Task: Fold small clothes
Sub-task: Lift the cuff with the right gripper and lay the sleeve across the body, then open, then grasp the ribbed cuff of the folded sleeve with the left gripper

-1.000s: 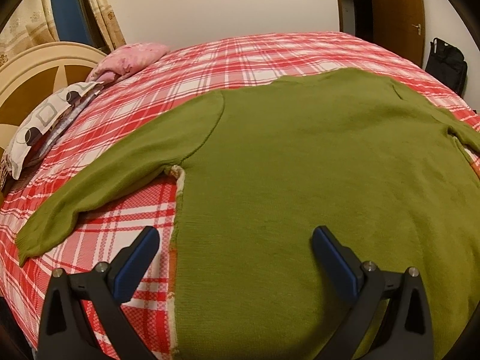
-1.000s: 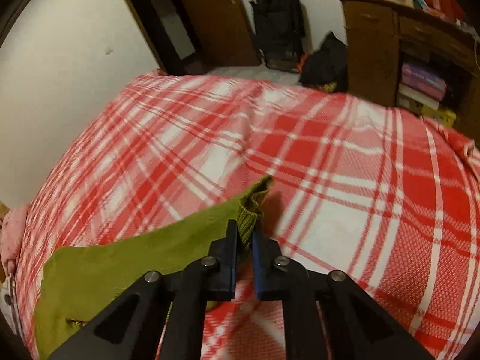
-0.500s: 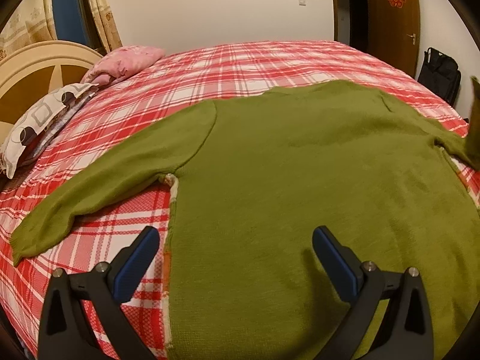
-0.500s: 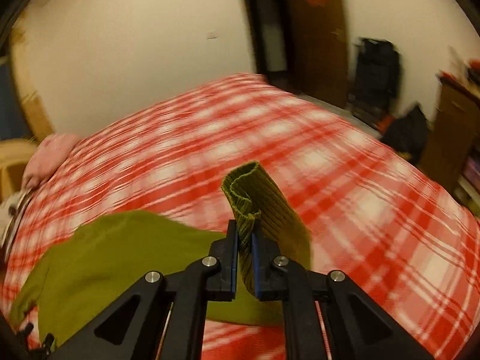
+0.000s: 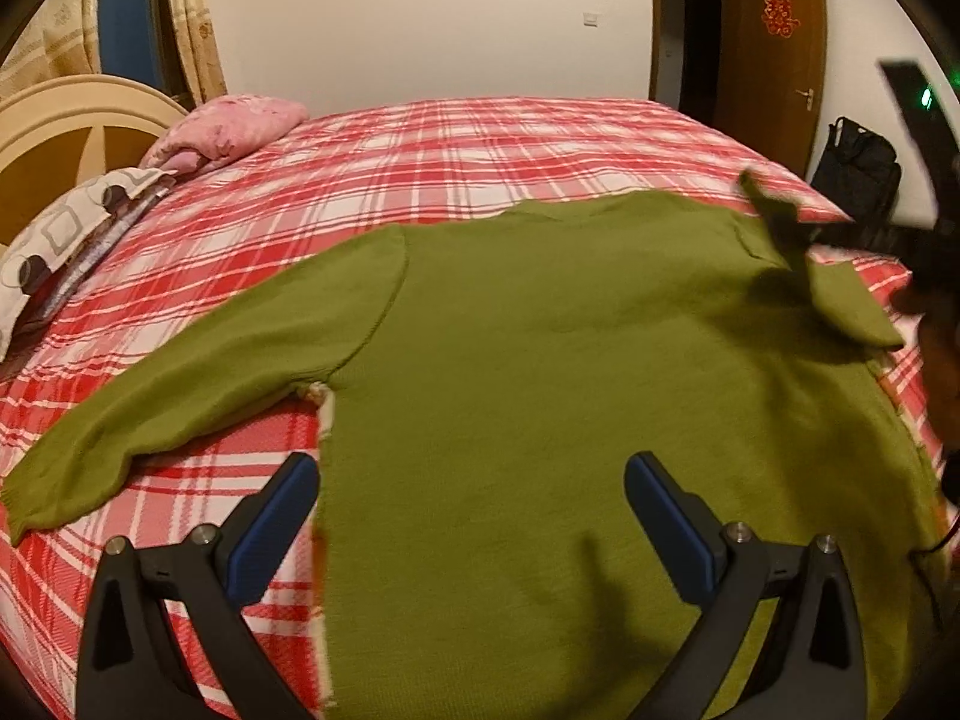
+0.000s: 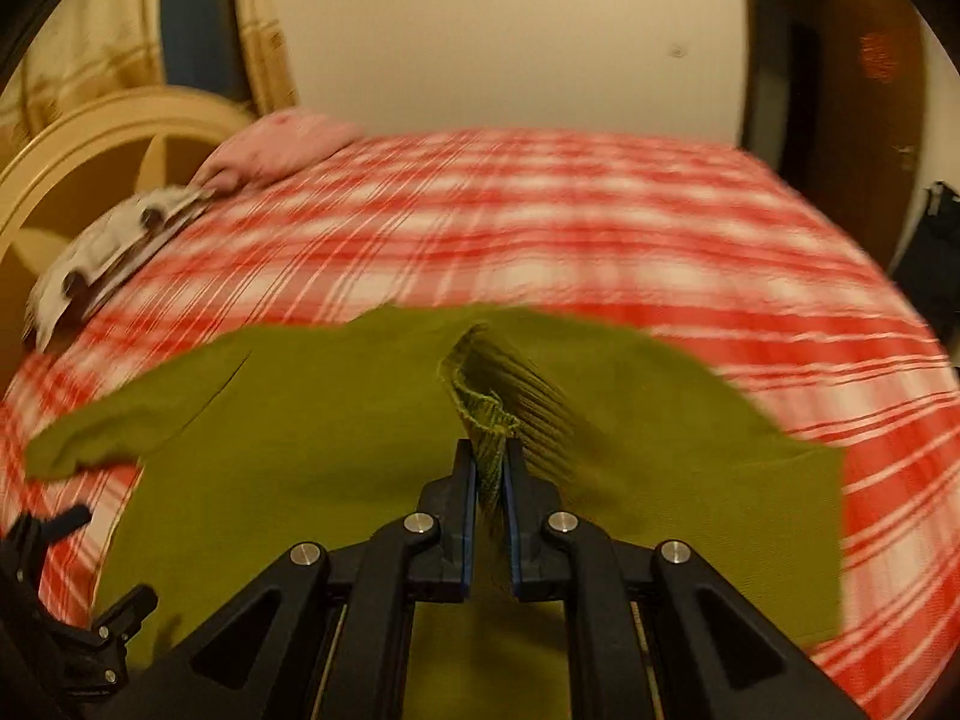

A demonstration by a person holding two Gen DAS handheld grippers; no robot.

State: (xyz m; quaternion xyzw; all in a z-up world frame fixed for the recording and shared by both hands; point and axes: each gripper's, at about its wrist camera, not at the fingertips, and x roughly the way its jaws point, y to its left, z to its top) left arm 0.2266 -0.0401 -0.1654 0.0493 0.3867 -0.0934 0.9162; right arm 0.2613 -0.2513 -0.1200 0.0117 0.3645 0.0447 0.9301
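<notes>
Since the earlier frames, the right sleeve cuff (image 6: pixel 489 408) is being carried off the plaid bedspread (image 5: pixel 456 156) and inward over the body of the green sweater (image 5: pixel 570 372); it was lying out on the bare plaid, and it is now being held up above the sweater's chest, with the right wrist view blurred by the sweep.

Starting at the left of the left wrist view, pillows (image 5: pixel 228 132) are being seen stacked against the headboard (image 5: pixel 66 120). Next, the left sleeve (image 5: pixel 198 372) is being left stretched out flat across the bedspread, not yet folded. Just beside the sweater's left side edge, the left claw (image 5: pixel 468 516) is being held spread wide above the hem area, with nothing between its blue pads. Further right, the sweater body is being kept flat and smooth on the bed. At the far right, the right claw (image 6: pixel 491 474) is being kept pressed together, pinching the ribbed cuff, so that the sleeve is being draped across the right shoulder.

As a judgement, only the first fold is being made: the right sleeve is being brought in but not yet laid down, while the left sleeve and the body folds are being left for later.
</notes>
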